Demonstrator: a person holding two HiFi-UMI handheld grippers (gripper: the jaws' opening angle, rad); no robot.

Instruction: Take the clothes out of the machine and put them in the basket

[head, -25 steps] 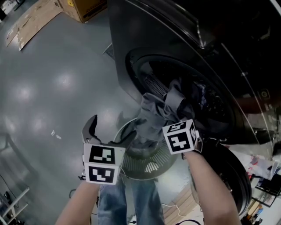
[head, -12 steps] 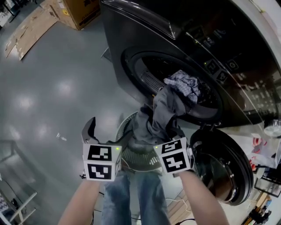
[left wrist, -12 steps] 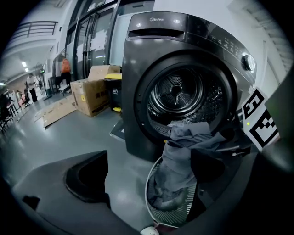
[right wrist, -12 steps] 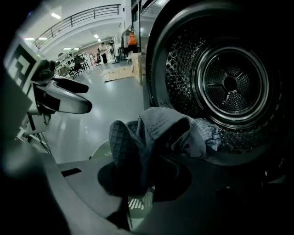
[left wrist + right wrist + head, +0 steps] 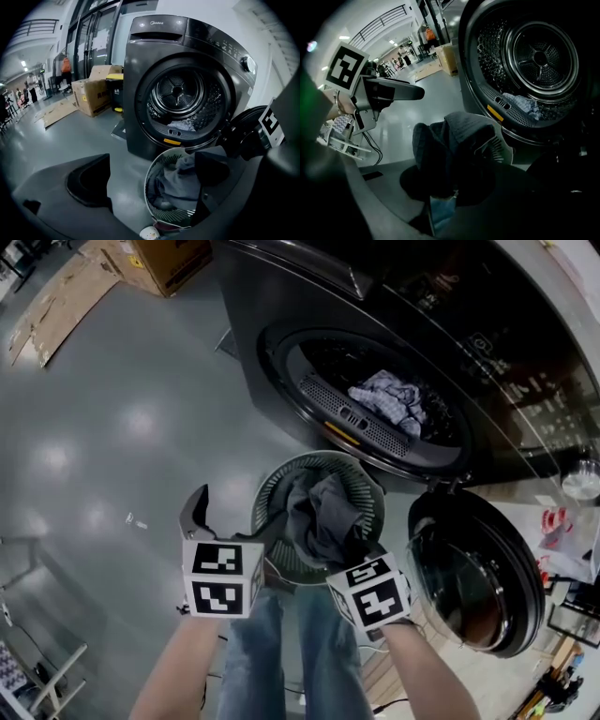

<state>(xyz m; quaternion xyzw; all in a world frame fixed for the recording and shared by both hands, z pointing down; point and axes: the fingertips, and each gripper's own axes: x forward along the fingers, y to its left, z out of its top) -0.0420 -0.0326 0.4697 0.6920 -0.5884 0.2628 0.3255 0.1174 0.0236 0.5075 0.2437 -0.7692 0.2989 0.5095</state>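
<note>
Left tool (image 5: 150, 178): released, empty, beside basket (image 5: 275, 488).
Right tool (image 5: 450, 174): clenched on grey garment (image 5: 440, 140), over basket.
Machine (image 5: 253, 296): door (image 5: 478, 582) open, patterned cloth (image 5: 389, 401) inside.

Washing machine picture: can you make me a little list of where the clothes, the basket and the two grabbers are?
washing machine: dark, front-loading
door: swung open
patterned cloth: lying inside the drum
basket: round, slotted, on the floor in front of the machine
grey garment: bunched in the basket, one end pinched
right gripper: shut on the grey garment, over the basket
left gripper: jaws wide apart, gripping nothing, beside the basket
cardboard box: on the floor beside the machine
</note>
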